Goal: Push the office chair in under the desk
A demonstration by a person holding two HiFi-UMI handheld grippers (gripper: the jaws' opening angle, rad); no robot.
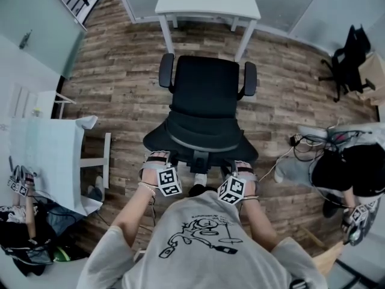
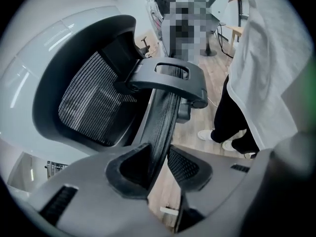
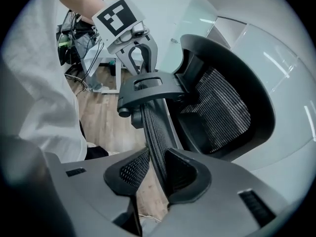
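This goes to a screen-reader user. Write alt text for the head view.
Seen from above, a person clamps the left gripper and right gripper on the top edge of the backrest of a black office chair. Its seat faces a white desk on a wood-plank floor. The chair stands just short of the desk.

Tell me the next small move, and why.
Probably push the chair straight on toward the desk. The left hand-held gripper and right hand-held gripper both clamp the backrest, the chair faces the desk's opening, and floor still shows between them.
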